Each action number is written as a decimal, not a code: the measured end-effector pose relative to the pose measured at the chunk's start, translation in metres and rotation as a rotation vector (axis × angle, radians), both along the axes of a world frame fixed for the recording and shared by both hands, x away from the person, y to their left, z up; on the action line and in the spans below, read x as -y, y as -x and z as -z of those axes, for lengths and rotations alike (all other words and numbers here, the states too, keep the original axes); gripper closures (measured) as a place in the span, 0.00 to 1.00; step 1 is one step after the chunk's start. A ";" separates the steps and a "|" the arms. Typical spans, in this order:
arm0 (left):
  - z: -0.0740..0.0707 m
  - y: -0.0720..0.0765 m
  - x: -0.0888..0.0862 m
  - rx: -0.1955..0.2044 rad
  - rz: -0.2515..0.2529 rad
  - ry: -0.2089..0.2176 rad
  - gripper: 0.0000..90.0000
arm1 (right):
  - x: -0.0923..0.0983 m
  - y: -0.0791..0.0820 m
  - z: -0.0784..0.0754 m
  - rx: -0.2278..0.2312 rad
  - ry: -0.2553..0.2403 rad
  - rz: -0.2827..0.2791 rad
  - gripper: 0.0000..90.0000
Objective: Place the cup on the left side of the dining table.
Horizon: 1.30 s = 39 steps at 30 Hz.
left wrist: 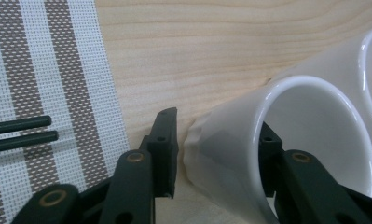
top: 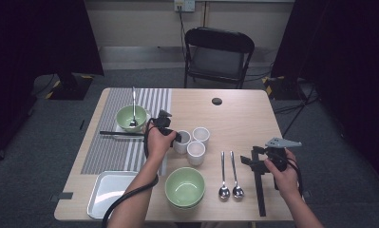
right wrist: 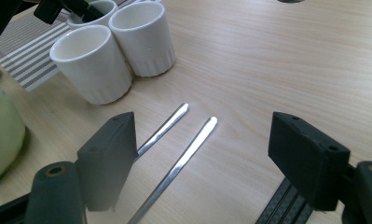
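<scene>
Left claw (top: 177, 136) straddles one of three white cups (left wrist: 277, 154) (unpinched); right claw (right wrist: 211, 163) spread.

My left gripper (left wrist: 216, 154): black | cup (left wrist: 230, 154): white | placemat (left wrist: 44, 70): brown-white stripes | bowls (top: 184, 186): pale green

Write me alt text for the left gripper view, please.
A white cup sits with its wall between the left gripper's two black fingers, one inside the rim, on a wooden table. A striped placemat with dark chopsticks lies at left.
</scene>
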<state>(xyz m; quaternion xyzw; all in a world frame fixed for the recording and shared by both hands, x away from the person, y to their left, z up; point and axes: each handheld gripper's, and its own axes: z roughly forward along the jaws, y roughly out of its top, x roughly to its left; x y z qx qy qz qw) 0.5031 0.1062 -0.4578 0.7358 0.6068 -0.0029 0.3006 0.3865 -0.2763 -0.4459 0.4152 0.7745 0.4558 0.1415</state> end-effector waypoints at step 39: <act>0.012 0.001 -0.018 -0.101 -0.073 0.059 0.91 | 0.002 -0.002 0.002 -0.005 -0.004 -0.001 0.25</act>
